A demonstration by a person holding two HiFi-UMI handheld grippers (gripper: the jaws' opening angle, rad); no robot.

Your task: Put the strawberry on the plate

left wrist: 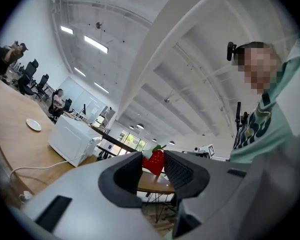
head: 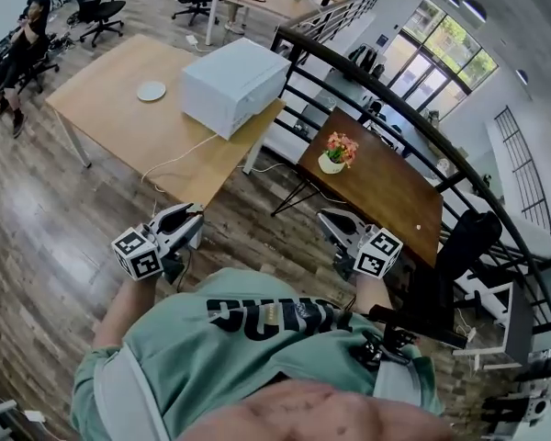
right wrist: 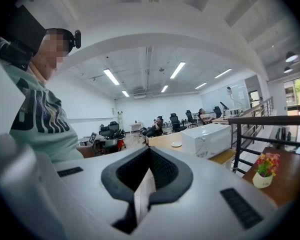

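Observation:
A red strawberry [left wrist: 155,163] with a green top is pinched between the pads of my left gripper [left wrist: 153,159], which is shut on it. In the head view the left gripper [head: 185,220] is held close to the person's body, above the wooden floor, and the fruit itself does not show there. The small white plate [head: 151,91] lies on the light wooden table [head: 110,122], well ahead and to the left; it also shows as the plate [left wrist: 34,125] and the plate [right wrist: 176,144]. My right gripper [head: 335,223] is level with the left one, its jaws [right wrist: 149,156] shut with nothing in them.
A white box-shaped appliance [head: 231,84] stands on the light table beside the plate, its cable [head: 179,159] trailing over the near edge. To the right is a dark wooden table [head: 386,191] with a flower pot [head: 333,157], behind it a black railing [head: 413,122]. Seated people and office chairs are at the far left.

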